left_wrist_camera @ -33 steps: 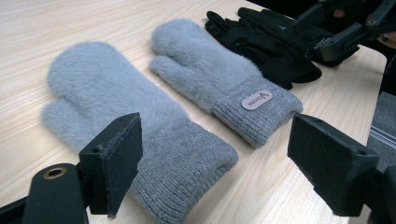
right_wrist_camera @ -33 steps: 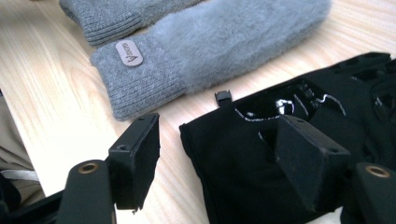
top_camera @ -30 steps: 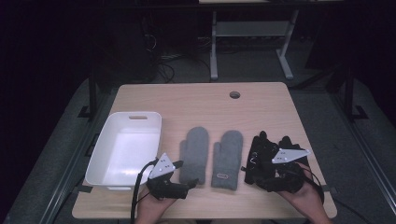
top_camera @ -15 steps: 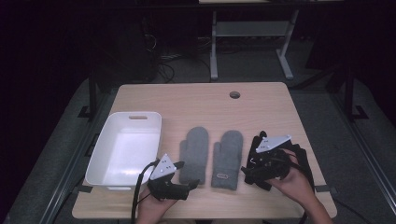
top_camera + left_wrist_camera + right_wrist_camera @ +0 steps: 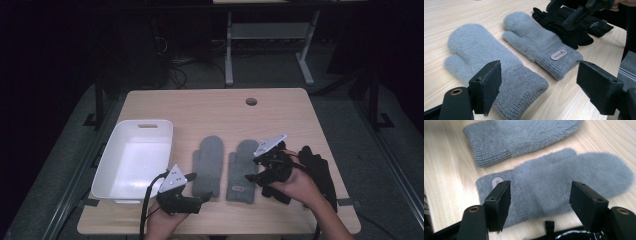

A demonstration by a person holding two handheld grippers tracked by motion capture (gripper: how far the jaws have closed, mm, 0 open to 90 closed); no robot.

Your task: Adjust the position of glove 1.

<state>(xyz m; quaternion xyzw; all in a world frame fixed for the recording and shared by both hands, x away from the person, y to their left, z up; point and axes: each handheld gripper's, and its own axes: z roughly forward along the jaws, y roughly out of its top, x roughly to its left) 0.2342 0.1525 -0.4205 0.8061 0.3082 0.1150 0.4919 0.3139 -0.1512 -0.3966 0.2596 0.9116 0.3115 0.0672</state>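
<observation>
1. Two grey mittens lie side by side mid-table, cuffs near, fingertips far, so their long axes run near to far.
2. The right gripper hovers over the right mitten, jaws spread wide across the mitten's width, pinching nothing.
3. The left gripper sits at the near edge, jaws also spread, just left of the left mitten and its cuff.
4. The right gripper is nearer its mitten; black gloves lie to the right, a white tub to the left.

Fluffy grey fleece mittens with ribbed knit cuffs on matt pale wood-grain tabletop; smooth white plastic tub.
</observation>
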